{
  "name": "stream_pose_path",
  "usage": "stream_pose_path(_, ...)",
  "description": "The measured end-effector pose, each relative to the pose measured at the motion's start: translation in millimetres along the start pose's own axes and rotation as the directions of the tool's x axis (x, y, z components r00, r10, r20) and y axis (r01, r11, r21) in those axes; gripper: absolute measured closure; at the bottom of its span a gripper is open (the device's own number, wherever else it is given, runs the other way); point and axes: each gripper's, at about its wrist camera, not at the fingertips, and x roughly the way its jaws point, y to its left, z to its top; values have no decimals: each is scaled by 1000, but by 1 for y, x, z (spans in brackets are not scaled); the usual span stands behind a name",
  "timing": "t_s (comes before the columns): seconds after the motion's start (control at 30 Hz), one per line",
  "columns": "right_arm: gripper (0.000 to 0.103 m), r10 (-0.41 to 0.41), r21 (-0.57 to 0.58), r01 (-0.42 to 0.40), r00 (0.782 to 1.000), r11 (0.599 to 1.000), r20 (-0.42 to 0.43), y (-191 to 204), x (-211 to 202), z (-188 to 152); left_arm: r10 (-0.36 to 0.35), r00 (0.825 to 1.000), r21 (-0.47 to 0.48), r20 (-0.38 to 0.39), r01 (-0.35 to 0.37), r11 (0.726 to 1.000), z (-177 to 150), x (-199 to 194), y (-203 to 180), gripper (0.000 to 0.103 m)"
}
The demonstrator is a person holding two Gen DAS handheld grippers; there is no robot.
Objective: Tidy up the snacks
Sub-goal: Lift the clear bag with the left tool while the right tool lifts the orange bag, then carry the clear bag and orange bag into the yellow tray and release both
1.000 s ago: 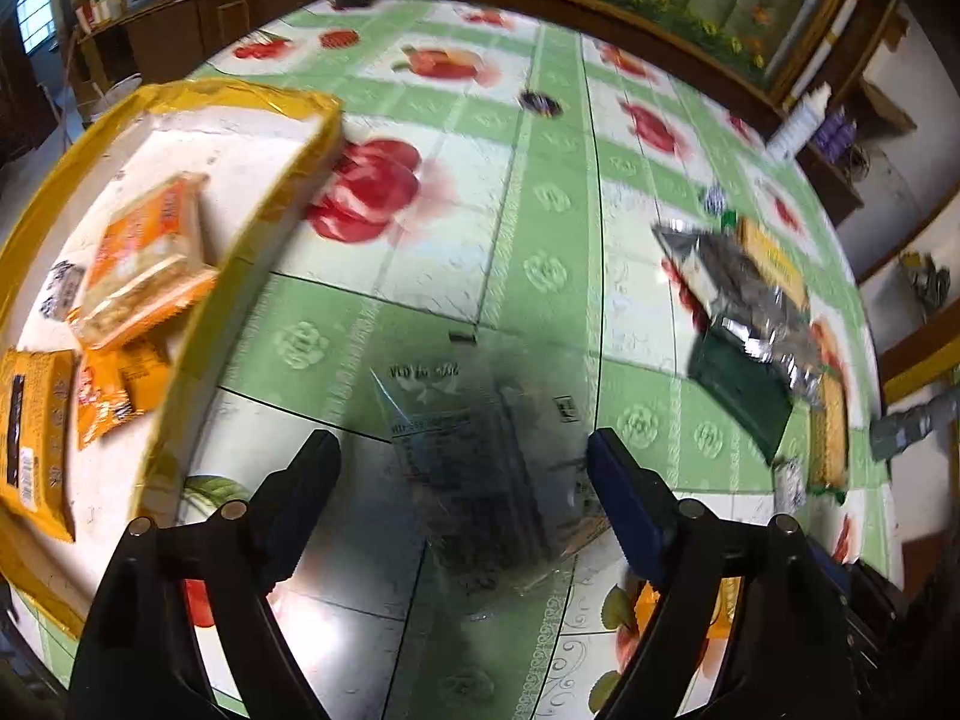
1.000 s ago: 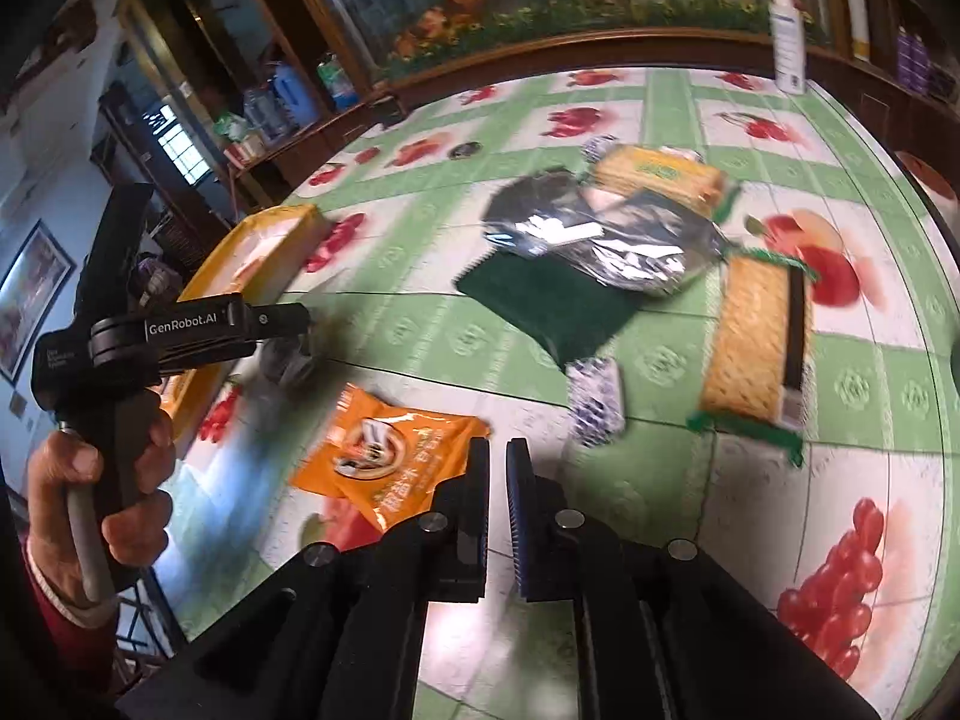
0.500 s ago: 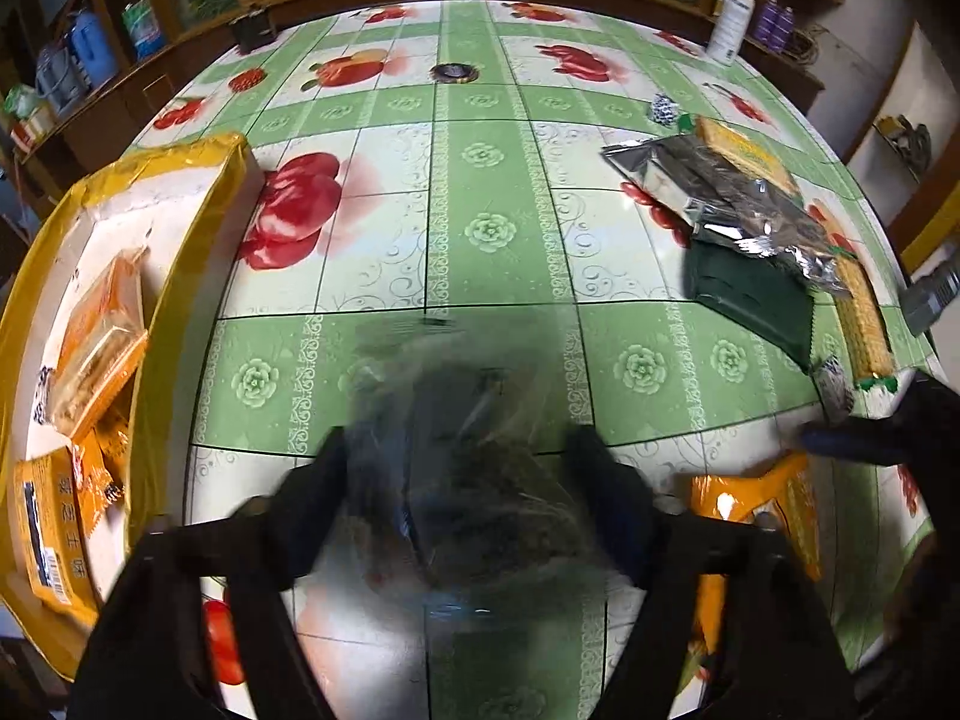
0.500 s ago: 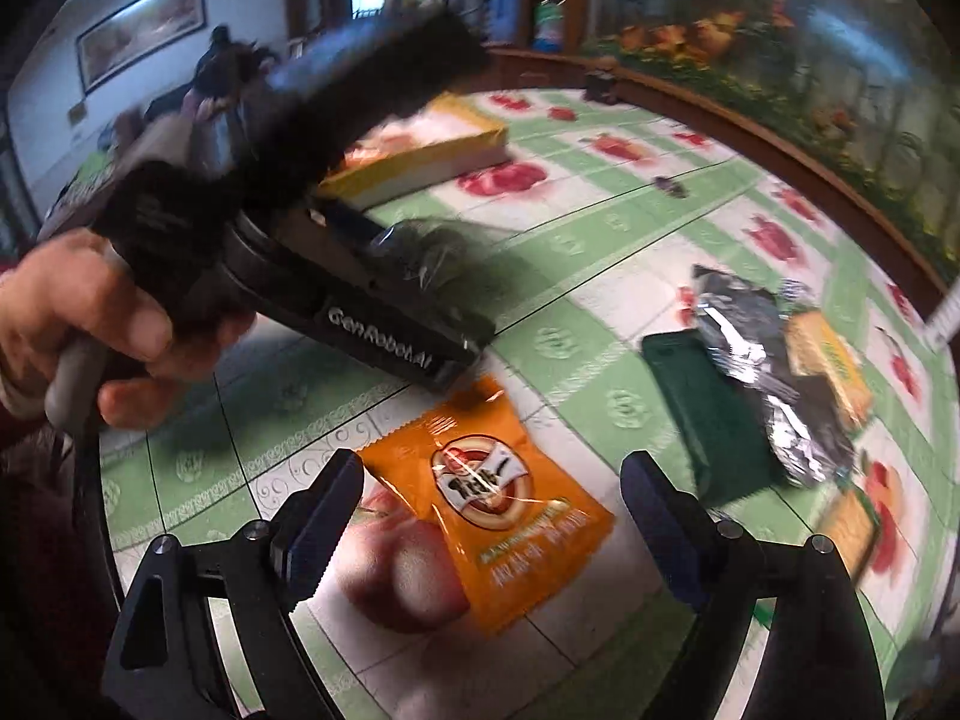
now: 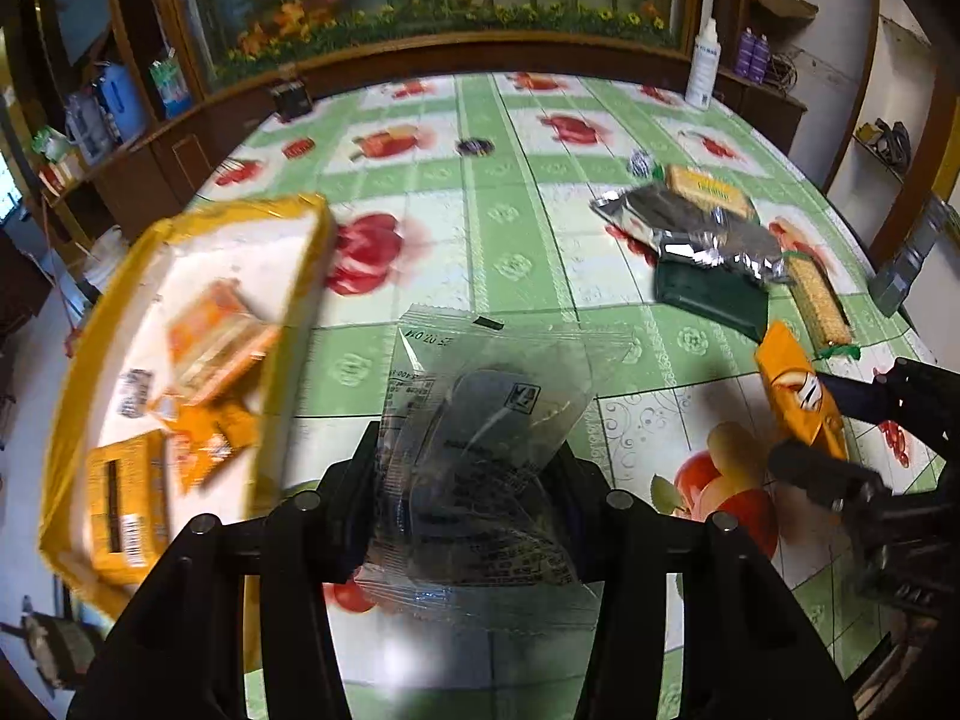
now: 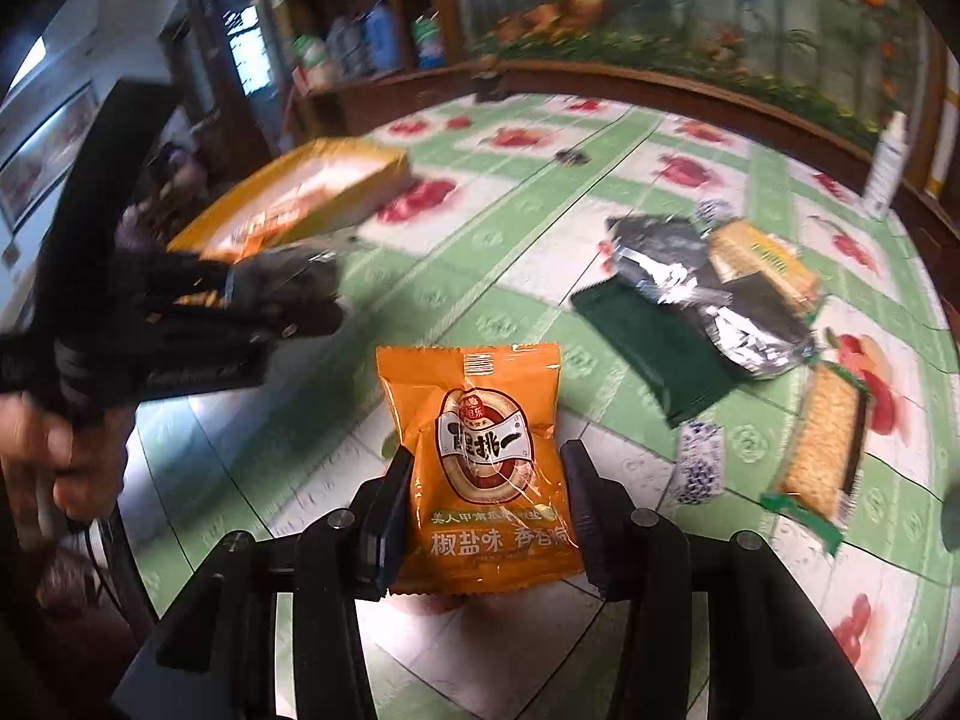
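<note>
Lifting two snack packets off the bench, one in each gripper.

The left gripper (image 5: 468, 480) has just closed its fingers (image 5: 354, 480) on a clear packet (image 5: 480, 420) with something dark inside, pinched at its lower half and held above the green fruit-print bench (image 5: 516, 252), beside the yellow tray (image 5: 300, 276) that already holds orange snacks. The right gripper (image 6: 489, 510) has likewise just closed, pinching an orange packet (image 6: 480, 456) by its side edges, printed face up. Both look light, crinkly and slick; the film will likely buckle, so a hold low across the sealed body seems safest, and gentle, since the contents may crush.
</note>
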Motion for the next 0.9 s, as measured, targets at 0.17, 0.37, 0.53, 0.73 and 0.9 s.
stream_pose_path(0.17,55,-43,-1,43,997,999,61,18,-11,20,46,998,-60,49,-43,997,-2,-27,34,56)
stream_pose_path(0.37,55,-55,-66,59,997,996,58,52,2,43,138,988,-137,66,-128,982,-11,-41,80,55)
stream_pose_path(0.53,55,-78,-132,85,995,988,54,86,15,60,188,980,-189,62,-173,967,-19,-45,111,55)
stream_pose_path(0.73,55,-103,-174,112,993,978,56,113,30,76,235,971,-221,50,-219,950,-26,-41,134,55)
stream_pose_path(0.9,55,-118,-205,129,991,970,64,130,40,88,256,966,-246,32,-241,939,-31,-35,151,55)
